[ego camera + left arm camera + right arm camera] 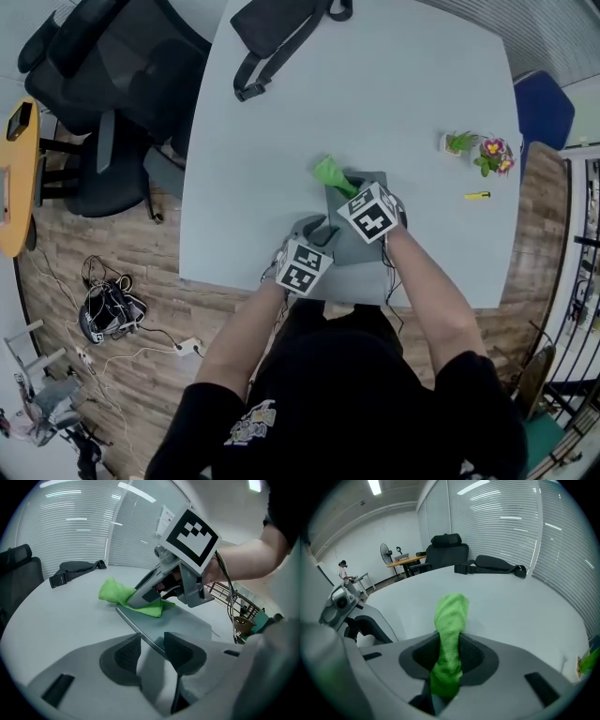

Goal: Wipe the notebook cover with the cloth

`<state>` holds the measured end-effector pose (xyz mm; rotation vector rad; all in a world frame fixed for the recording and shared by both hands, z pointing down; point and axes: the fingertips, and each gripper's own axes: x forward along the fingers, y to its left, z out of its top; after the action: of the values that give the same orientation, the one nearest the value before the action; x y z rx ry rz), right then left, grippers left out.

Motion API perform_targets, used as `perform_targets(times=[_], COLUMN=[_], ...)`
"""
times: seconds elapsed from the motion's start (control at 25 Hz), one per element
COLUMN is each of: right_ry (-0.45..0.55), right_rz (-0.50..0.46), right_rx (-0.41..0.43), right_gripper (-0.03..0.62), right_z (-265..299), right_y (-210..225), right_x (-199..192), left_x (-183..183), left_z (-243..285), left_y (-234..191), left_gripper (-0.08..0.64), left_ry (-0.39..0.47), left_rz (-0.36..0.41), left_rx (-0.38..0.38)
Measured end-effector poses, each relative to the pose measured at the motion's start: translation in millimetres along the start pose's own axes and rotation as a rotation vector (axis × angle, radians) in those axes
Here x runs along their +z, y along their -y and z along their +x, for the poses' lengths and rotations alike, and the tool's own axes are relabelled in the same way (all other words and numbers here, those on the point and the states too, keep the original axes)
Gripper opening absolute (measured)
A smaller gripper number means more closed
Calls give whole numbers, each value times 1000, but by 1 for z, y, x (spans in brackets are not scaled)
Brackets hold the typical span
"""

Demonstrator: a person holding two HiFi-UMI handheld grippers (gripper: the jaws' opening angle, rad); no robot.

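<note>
Clamps cloth lengthwise in right gripper fingers, tip pointing past notebook far corner; holds left gripper fingers apart astride notebook near edge.

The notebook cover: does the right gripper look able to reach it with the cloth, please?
Probably yes: the right gripper grips the cloth at the notebook far end, and the left gripper only straddles the near edge.

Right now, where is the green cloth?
Mid-table in the head view, the green cloth lies at the far left corner of the notebook, pinched in the right tool.
</note>
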<state>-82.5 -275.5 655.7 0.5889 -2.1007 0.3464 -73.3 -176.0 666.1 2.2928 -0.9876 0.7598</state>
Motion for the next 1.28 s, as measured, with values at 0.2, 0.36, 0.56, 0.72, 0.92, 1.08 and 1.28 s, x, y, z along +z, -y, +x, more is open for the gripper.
perform_targets(times=[0.2,0.36,0.56,0.72,0.92,1.08,1.28], right_ry=[16,20,39,43,55,65,68], right_rz=[43,66,99,129,149,183,214], right_rx=[13,5,23,34,42,49,42], right_gripper=[112,112,112,112,112,112,112], right_z=[1,0,-3,-8,-15,-21,-29], right_y=[0,-5,-11,-18,-28,-35,-44], right_x=[1,-3,-9,-19,-28,-37,-48], left_x=[-1,-2,-1,-1,-2,2,2], left_z=[0,0,0,2,1,-1,-1], left_y=[-1,-2,-3,-3,-4,-4,-4], left_gripper=[158,158,158,158,158,158,158], left_ry=[-3,-3,-7,-3,-2,-3,-5], left_rz=[0,-2,-7,-1,-5,-1,-3], left_rx=[3,1,1,3,3,0,-2])
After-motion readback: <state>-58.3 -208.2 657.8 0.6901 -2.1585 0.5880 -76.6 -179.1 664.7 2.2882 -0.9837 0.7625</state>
